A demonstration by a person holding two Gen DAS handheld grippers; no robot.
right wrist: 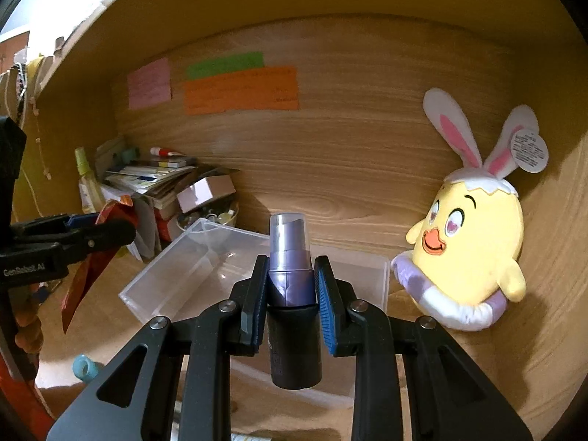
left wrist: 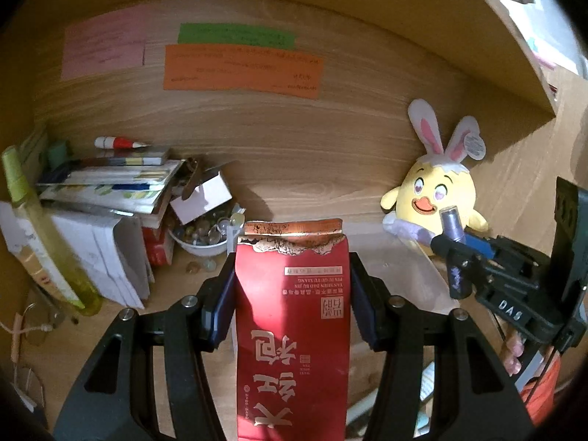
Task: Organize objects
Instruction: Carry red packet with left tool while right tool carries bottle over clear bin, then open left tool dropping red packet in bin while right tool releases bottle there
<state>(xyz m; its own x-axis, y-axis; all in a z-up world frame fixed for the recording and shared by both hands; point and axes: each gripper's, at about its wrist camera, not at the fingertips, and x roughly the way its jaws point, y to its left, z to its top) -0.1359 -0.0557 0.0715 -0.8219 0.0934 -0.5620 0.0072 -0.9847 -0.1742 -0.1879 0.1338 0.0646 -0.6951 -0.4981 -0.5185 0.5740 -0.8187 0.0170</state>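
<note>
The left hand-held gripper [left wrist: 292, 294] clamps a red tea pouch [left wrist: 292, 330]; the right hand-held gripper [right wrist: 290, 290] pinches a purple spray bottle [right wrist: 292, 294] above the clear plastic box [right wrist: 176, 275]. Lower both upright inside, clearing its rim.

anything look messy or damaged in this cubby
The red packet in the left tool has a ragged, torn-open top. At back left, the book pile slumps unevenly, and glass marbles lie loose beside their bowl.
</note>
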